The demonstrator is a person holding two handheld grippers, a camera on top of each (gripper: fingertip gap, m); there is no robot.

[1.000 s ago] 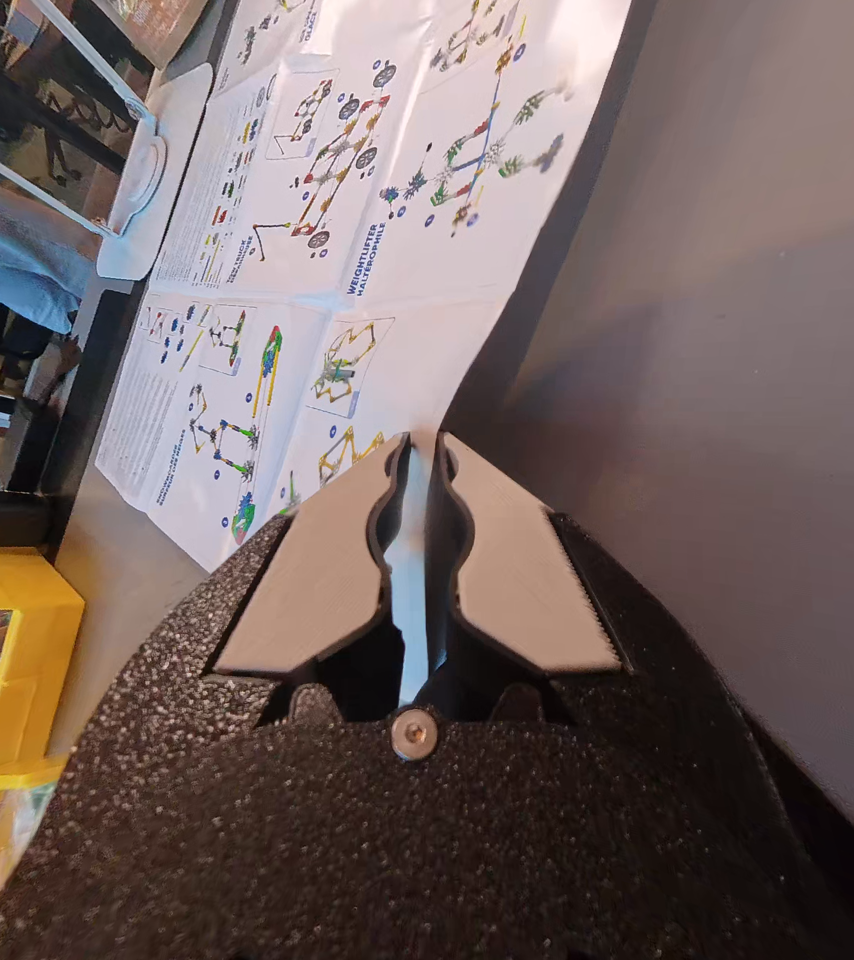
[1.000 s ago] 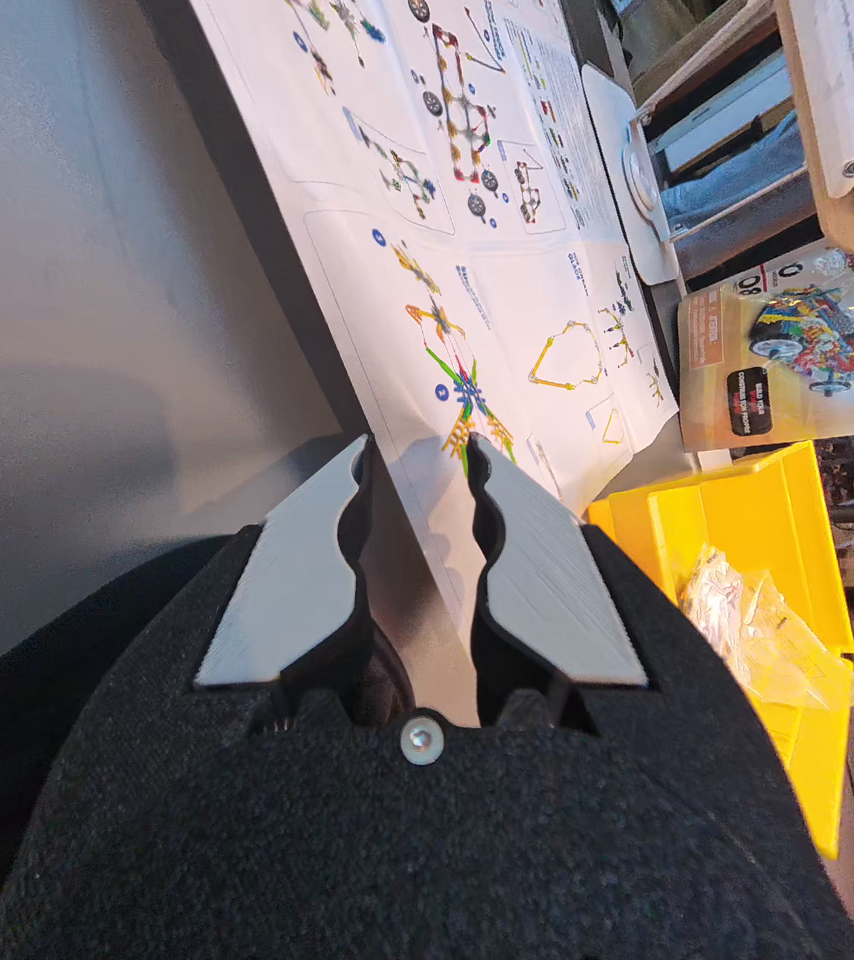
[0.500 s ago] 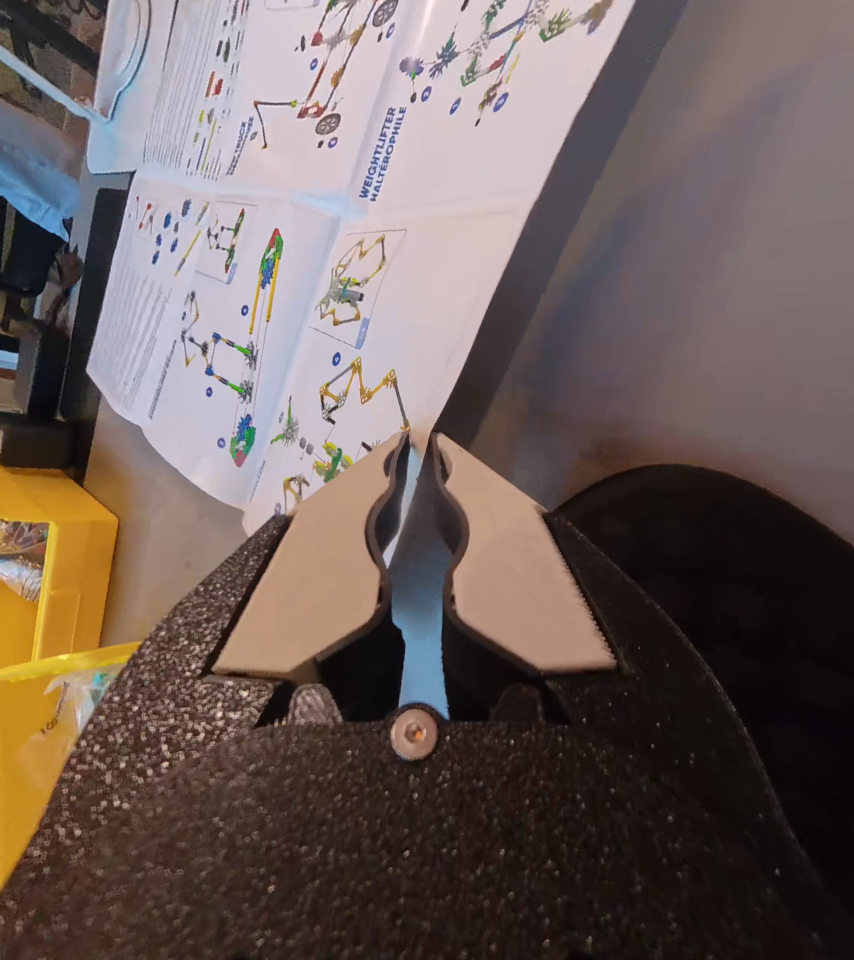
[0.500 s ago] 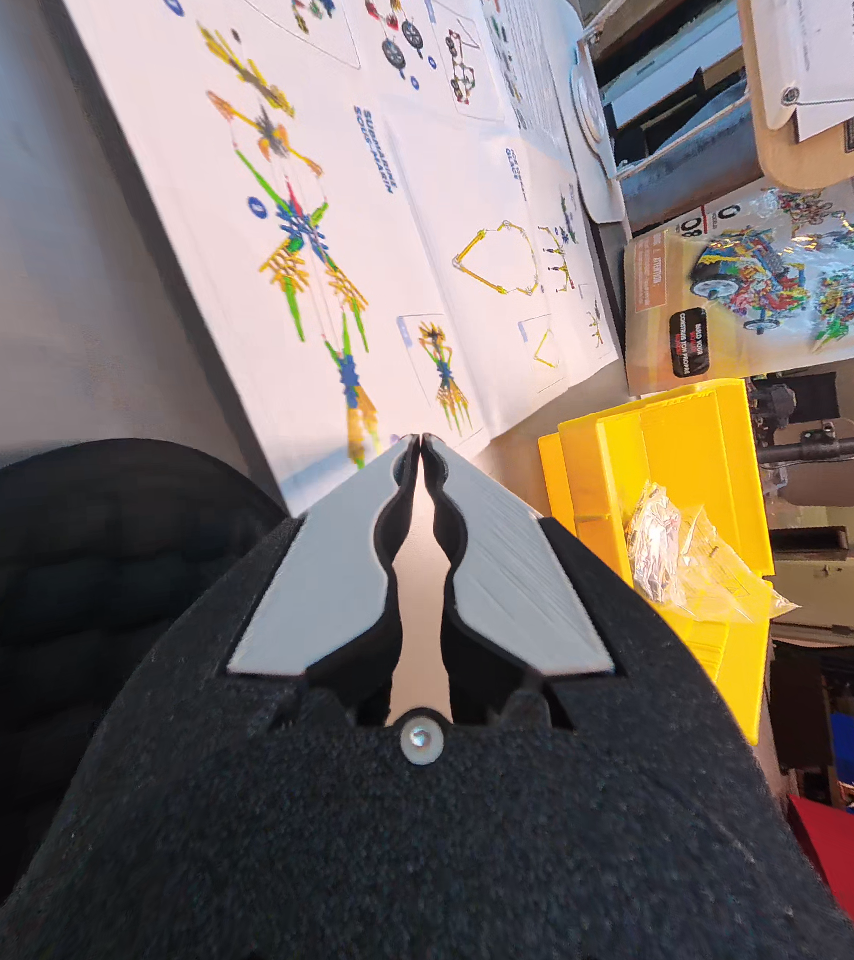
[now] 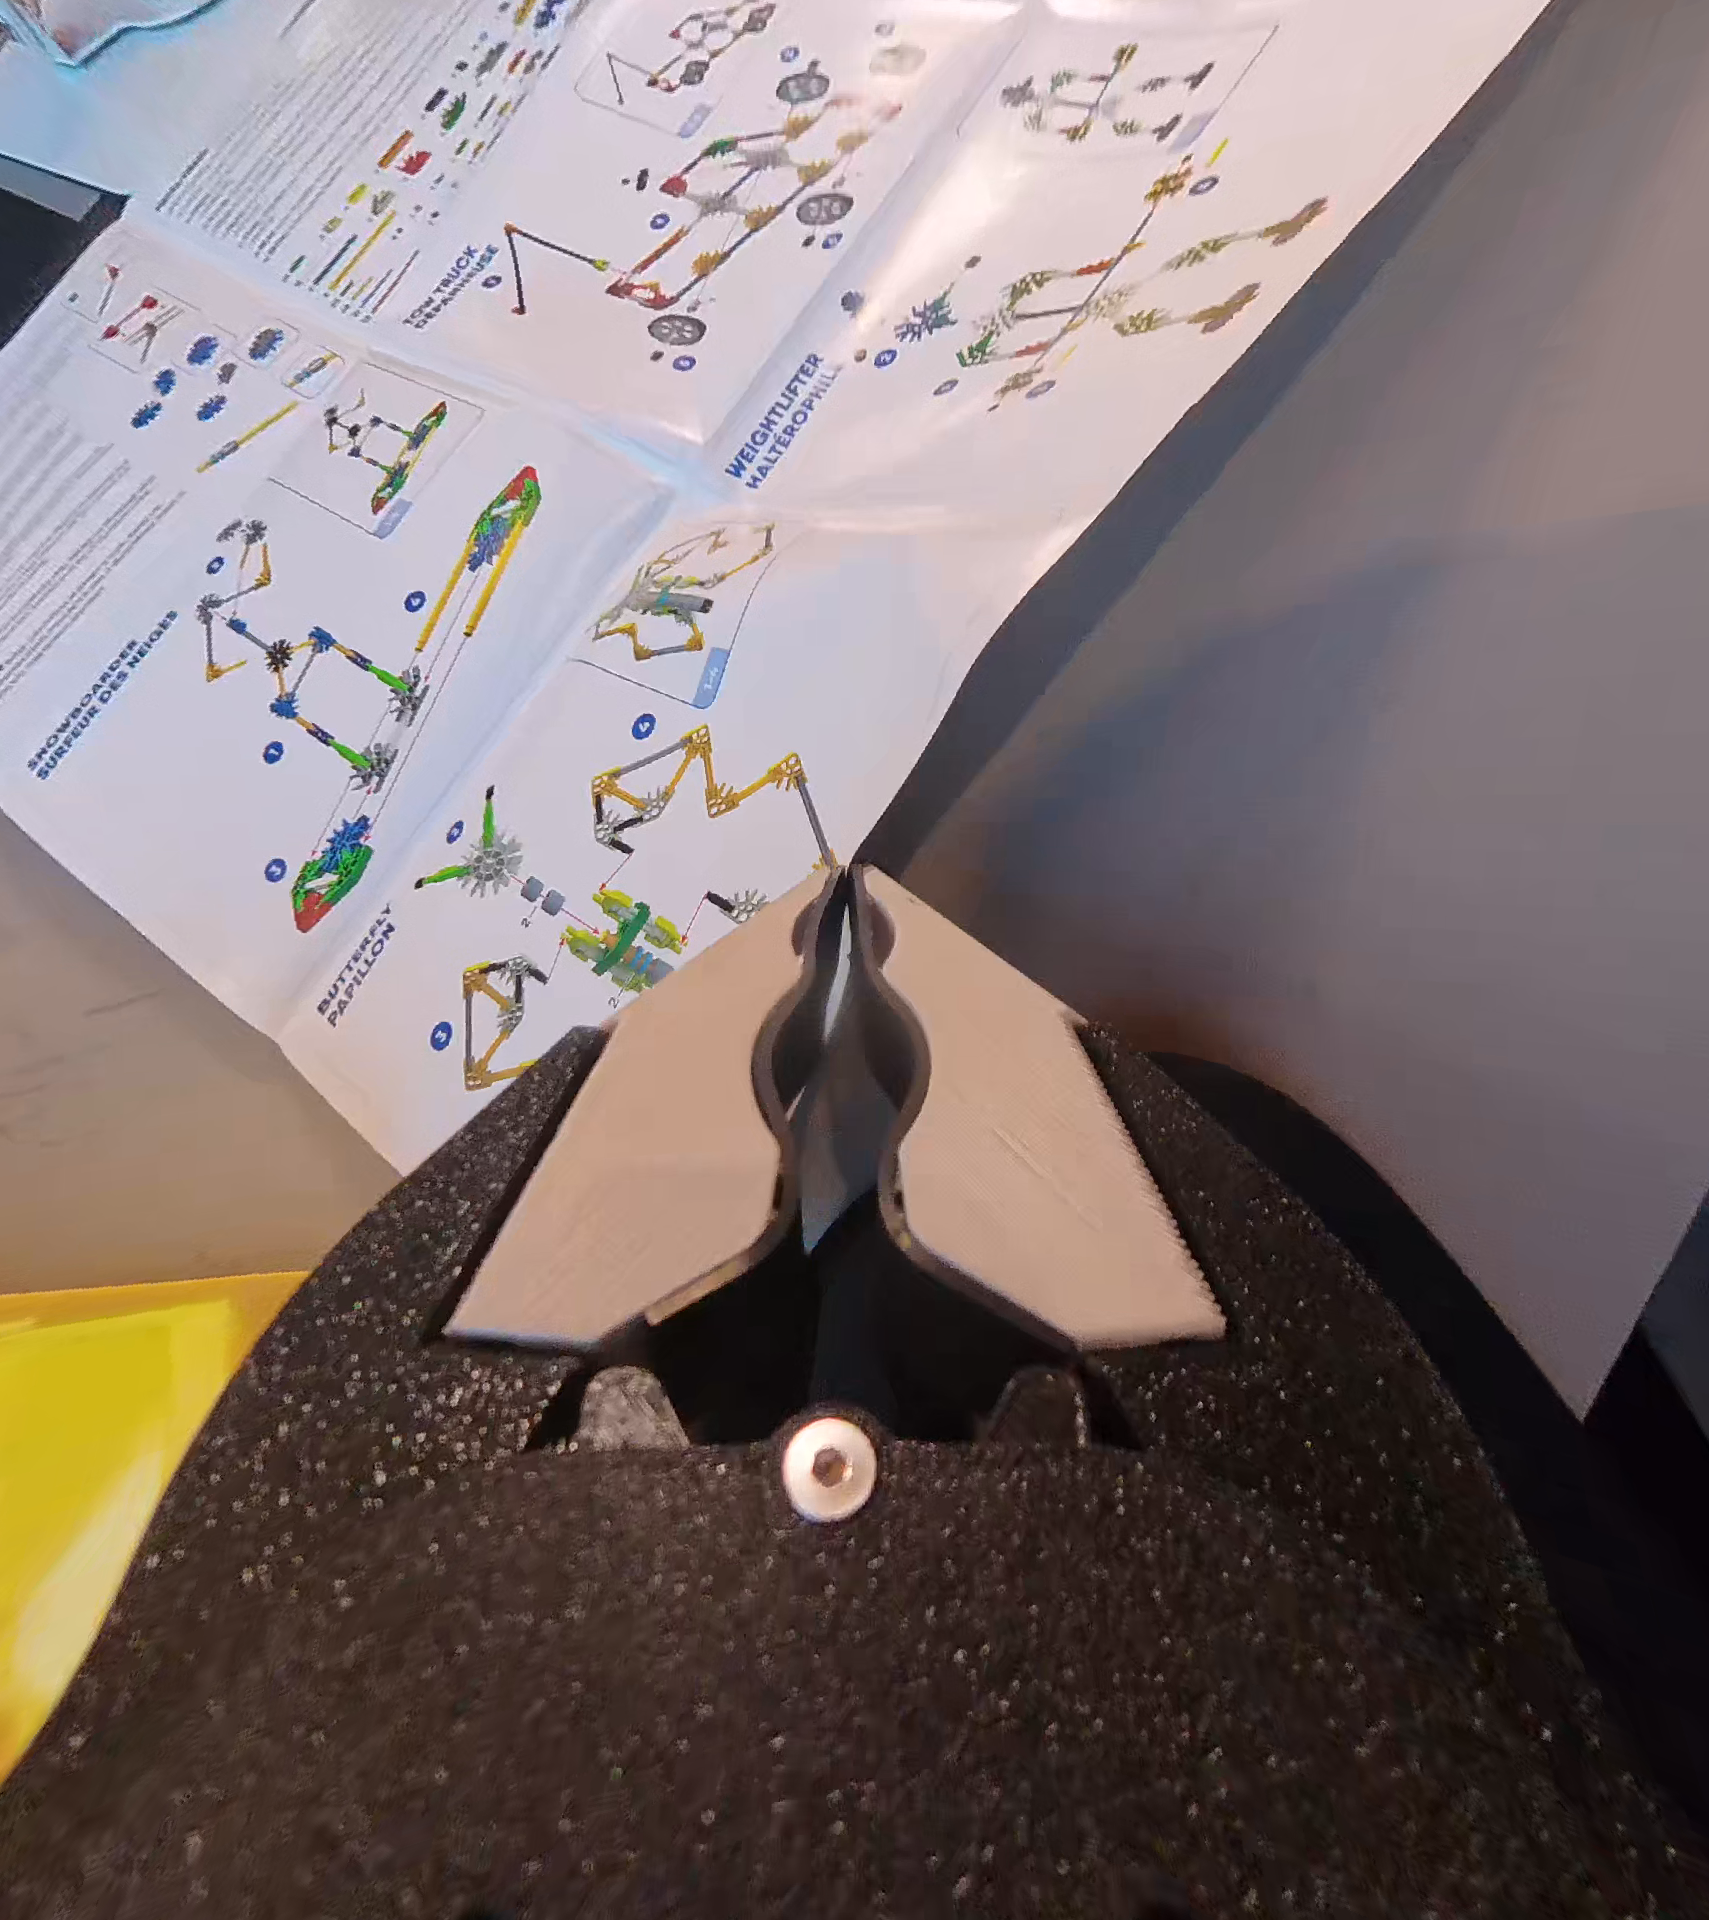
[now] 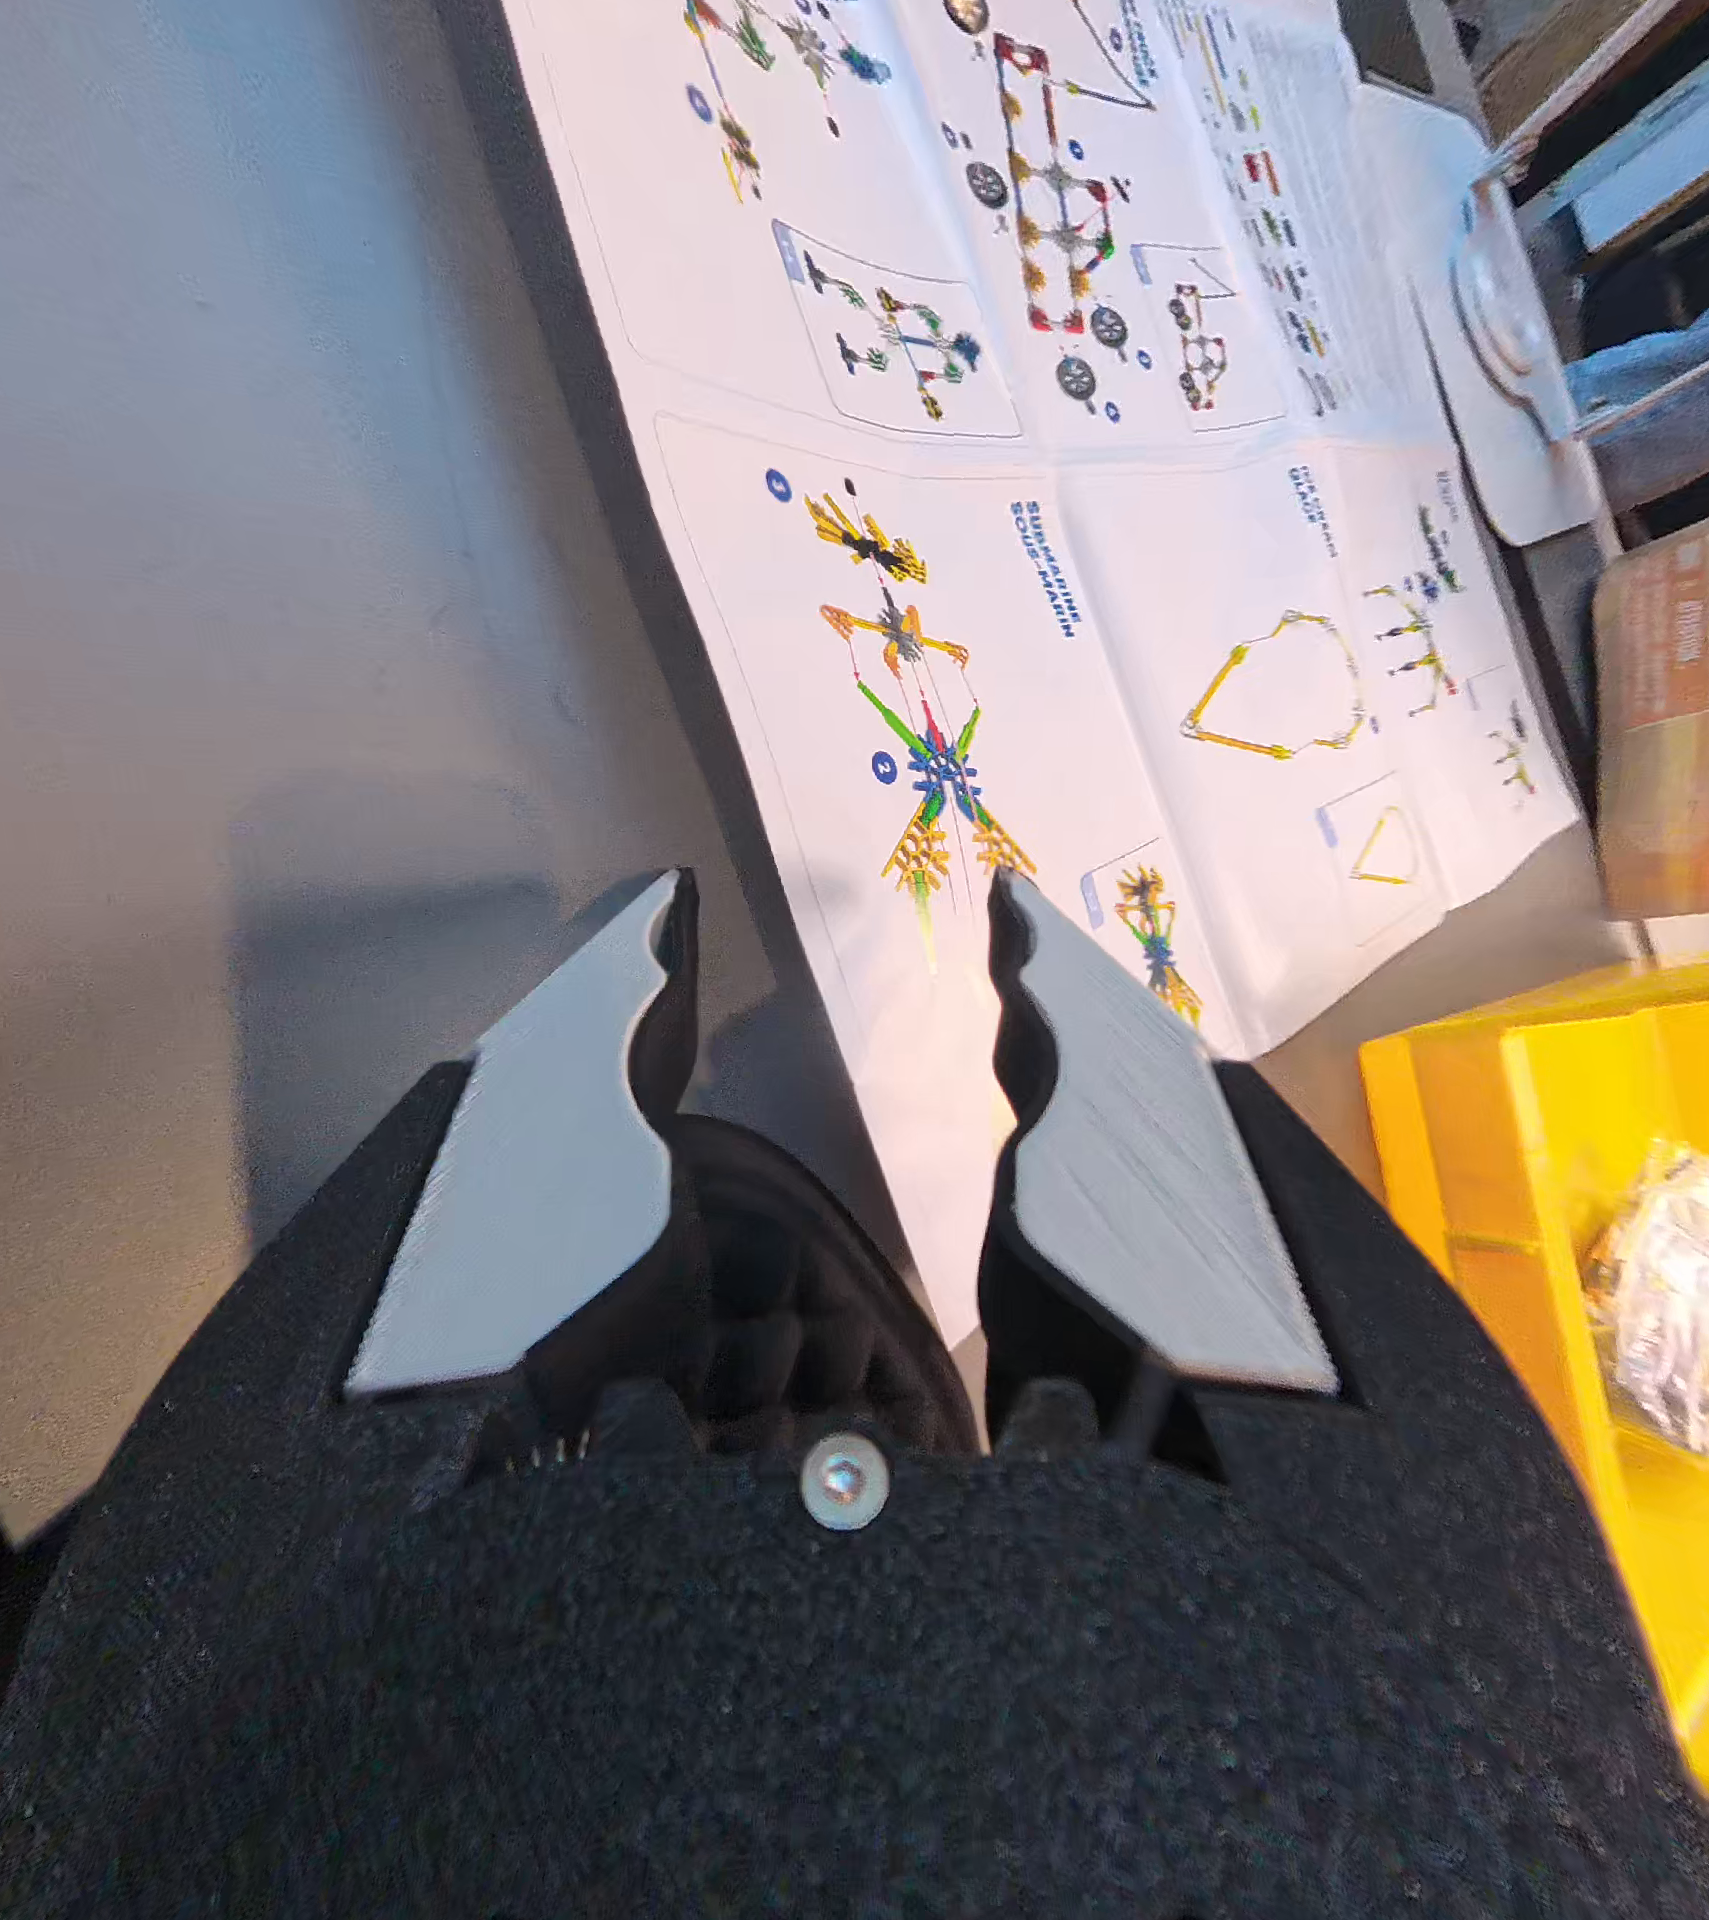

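A large white instruction sheet (image 5: 538, 520) printed with coloured model diagrams lies unfolded on the table. My left gripper (image 5: 842, 878) is shut on its near edge, and a thin strip of paper shows between the closed jaws. A plain grey surface (image 5: 1452, 623) rises to the right of that edge; I cannot tell whether it is a lifted flap of the sheet. In the right wrist view the sheet (image 6: 1089, 623) runs up the middle, with the grey surface (image 6: 206, 520) on its left. My right gripper (image 6: 842, 883) is open, with the sheet's edge lying between its fingers.
A yellow bin (image 6: 1452, 1195) holding clear bags of small parts (image 6: 1681, 1309) stands right of the sheet. Another yellow bin (image 5: 50, 1403) is at the lower left. A toy-set box (image 6: 1702, 727) and a white stand base (image 6: 1494, 312) sit at the far edge. There is about 35 cm between the tips of the two grippers.
My right gripper was open a second ago, was shut on the sheet's edge half a second ago, and has opened wide again. My left gripper stays shut on the edge and has swung, showing more of the sheet.
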